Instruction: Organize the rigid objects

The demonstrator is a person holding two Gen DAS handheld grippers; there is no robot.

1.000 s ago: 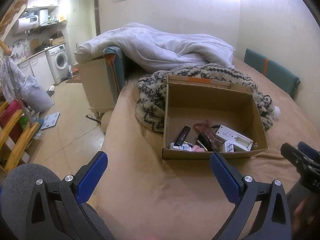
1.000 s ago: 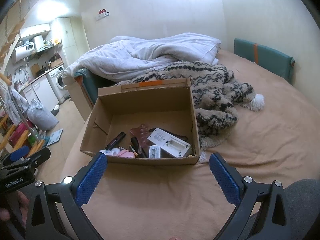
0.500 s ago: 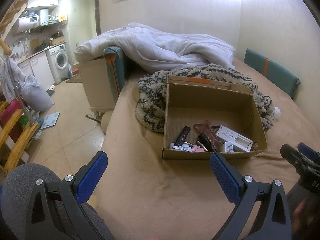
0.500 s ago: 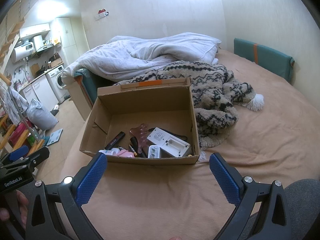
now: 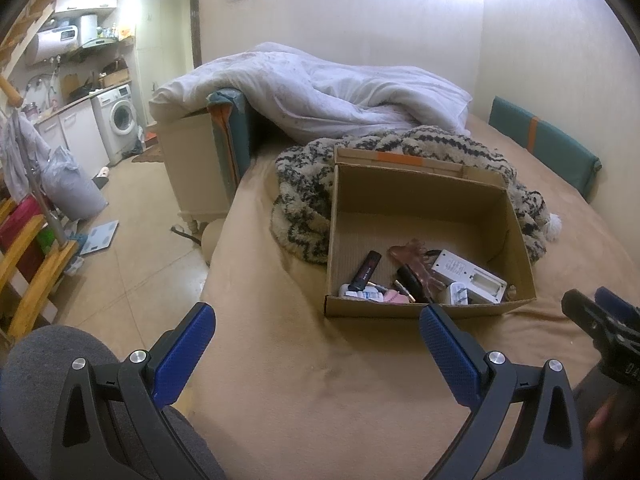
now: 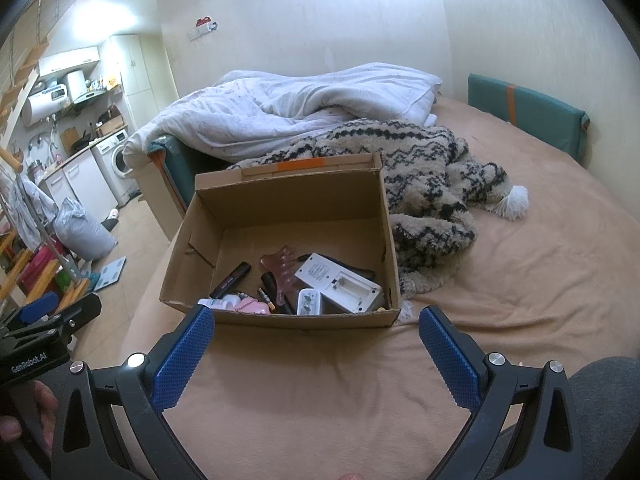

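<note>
The near wall of an open cardboard box (image 6: 280, 318) hides the lower parts of the small things piled against it, so several are hard to identify. The box sits at the centre of the right wrist view, on a tan bedsheet (image 6: 520, 280), just beyond the right gripper (image 6: 316, 338) at the lower edge of the frame. This gripper's blue-padded fingers are spread wide and hold nothing. In the left wrist view the same box (image 5: 424, 216) lies right of centre, ahead of the left gripper (image 5: 316, 338) – also wide open and empty. Inside lie a white rectangular device (image 6: 340, 282), a black marker-like stick (image 6: 231, 279), a translucent pink comb-shaped piece (image 6: 280, 266), a small white plug-like block (image 6: 309, 302) and something pink (image 6: 250, 306), mostly hidden. A patterned fleece blanket (image 6: 424, 172) touches the box's far right side – behind it, a white duvet (image 6: 300, 112).
</note>
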